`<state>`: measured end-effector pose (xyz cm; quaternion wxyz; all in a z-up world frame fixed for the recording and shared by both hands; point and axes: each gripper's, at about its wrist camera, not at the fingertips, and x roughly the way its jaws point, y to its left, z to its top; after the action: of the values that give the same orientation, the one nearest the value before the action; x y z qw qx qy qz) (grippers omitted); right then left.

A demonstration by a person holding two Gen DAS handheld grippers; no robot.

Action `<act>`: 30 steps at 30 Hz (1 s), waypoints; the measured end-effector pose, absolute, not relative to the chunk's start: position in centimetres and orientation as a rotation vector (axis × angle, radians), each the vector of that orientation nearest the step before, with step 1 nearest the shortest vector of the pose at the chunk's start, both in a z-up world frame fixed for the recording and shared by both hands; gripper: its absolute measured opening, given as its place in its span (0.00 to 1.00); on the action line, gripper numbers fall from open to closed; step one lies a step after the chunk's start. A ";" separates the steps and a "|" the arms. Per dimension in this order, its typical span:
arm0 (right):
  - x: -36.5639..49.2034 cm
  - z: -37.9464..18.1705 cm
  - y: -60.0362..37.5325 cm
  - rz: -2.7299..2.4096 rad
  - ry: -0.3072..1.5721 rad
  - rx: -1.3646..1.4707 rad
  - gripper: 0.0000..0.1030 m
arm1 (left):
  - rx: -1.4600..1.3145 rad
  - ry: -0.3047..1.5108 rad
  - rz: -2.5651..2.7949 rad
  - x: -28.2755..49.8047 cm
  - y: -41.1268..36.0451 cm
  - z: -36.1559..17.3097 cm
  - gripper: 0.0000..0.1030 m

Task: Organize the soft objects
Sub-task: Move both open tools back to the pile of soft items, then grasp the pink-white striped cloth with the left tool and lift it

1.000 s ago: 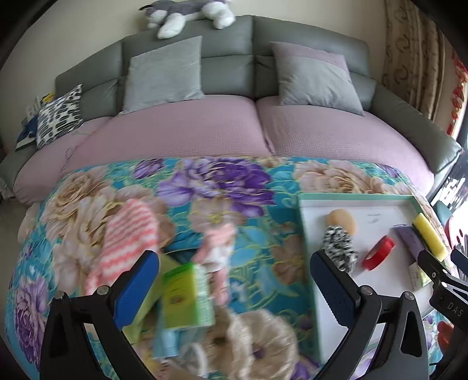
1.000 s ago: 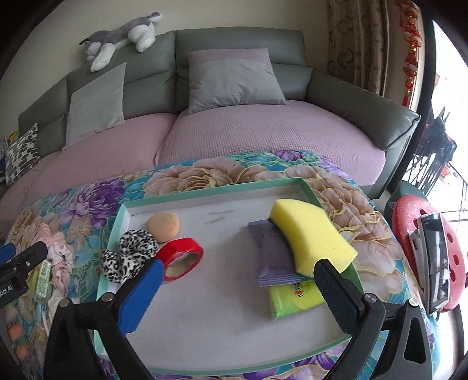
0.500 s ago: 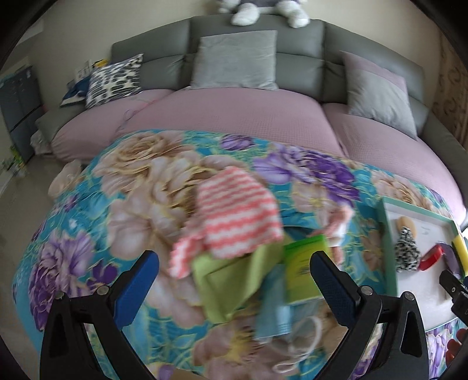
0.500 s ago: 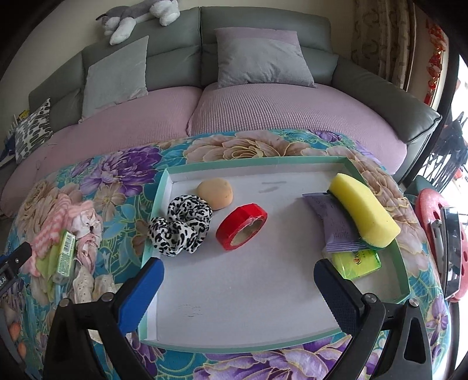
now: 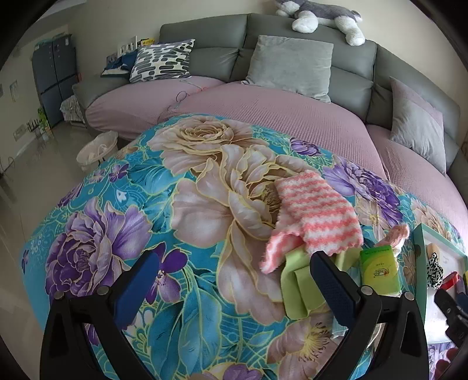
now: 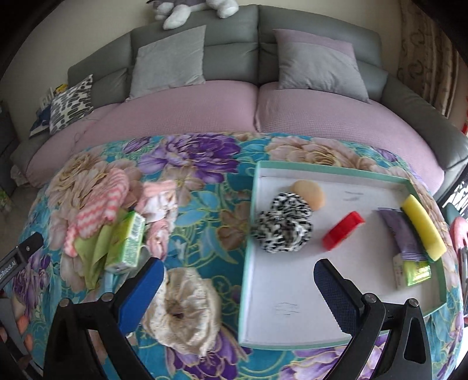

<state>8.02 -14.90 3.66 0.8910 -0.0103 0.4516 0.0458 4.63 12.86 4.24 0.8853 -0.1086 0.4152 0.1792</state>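
Note:
A pile of soft things lies on the floral cloth: a pink-and-white striped cloth (image 5: 317, 210), a light green cloth (image 5: 295, 288) and a green tissue pack (image 5: 378, 270); the striped cloth (image 6: 101, 209) and the pack (image 6: 128, 242) also show in the right wrist view. A cream scrunchie (image 6: 181, 308) lies near my right gripper's left finger. A shallow green-rimmed tray (image 6: 248, 254) holds a leopard scrunchie (image 6: 282, 225), a beige puff (image 6: 310, 194), a red tape roll (image 6: 343, 231), a yellow sponge (image 6: 424, 226) and a purple packet (image 6: 402, 236). My left gripper (image 5: 231, 285) is open and empty left of the pile. My right gripper (image 6: 237, 293) is open and empty over the tray's left rim.
A grey sofa with pink seat covers (image 5: 278, 105) curves behind the table, with grey cushions and a plush dog (image 5: 321, 14) on top. A white basket (image 5: 98, 149) stands on the floor at the left. A pink round object (image 6: 459, 233) sits beyond the tray's right edge.
The left gripper has swung left, so the pile now sits at its right finger. The right gripper has also swung left, bringing the cream scrunchie and the pile into view.

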 end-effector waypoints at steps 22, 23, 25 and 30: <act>9.9 1.9 -10.0 0.162 0.951 -0.079 1.00 | -0.339 0.916 0.207 9.9 12.3 1.0 1.00; 10.1 2.0 -10.0 0.159 0.946 -0.078 1.00 | -0.346 0.924 0.203 10.2 12.3 0.7 1.00; 10.5 2.2 -10.0 0.154 0.937 -0.076 1.00 | -0.373 0.927 0.188 10.7 12.4 0.3 0.99; 11.3 1.8 -10.2 0.135 0.945 -0.082 1.00 | -0.387 0.939 0.171 11.9 12.4 -0.5 0.81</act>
<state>11.32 -10.19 1.79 0.8875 -0.0392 0.4546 0.0647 11.89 12.41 -0.51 0.8702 -0.1852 0.4492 0.0820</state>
